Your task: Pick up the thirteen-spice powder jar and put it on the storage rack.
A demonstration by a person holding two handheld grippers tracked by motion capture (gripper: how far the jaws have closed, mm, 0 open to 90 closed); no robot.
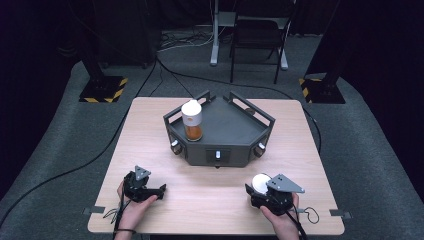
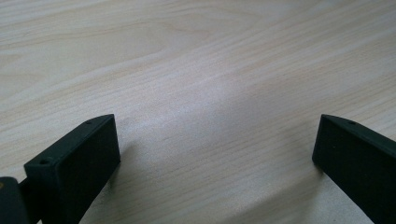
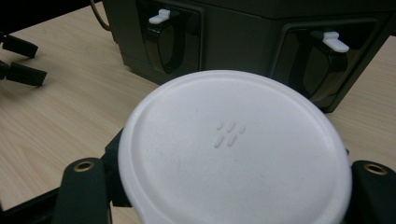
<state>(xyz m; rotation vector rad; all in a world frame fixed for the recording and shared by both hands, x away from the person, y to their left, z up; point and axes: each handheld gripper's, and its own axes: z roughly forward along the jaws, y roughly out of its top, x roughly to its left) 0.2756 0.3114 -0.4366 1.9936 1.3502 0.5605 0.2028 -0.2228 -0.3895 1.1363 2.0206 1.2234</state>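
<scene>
White lid [image 3: 233,149] clamped in our right gripper [image 1: 264,189], near the table's front edge.

We see the wooden table [image 1: 215,200] carrying a dark angular tray [image 1: 235,132], where a jar [image 1: 192,120] with orange contents stands at the left; whether it is capped we cannot quite tell. Our right jaws close on the lid's rim. Our left gripper [image 1: 159,191] rests on bare wood, jaws spread wide and empty.

White lid [image 3: 233,149] hides the right gripper [image 3: 229,186] fingertips; its lower edge is cut off by the frame. Jar [image 1: 192,120] contents too small to identify. Left gripper [image 2: 215,154] jaw bases cropped at bottom.
</scene>
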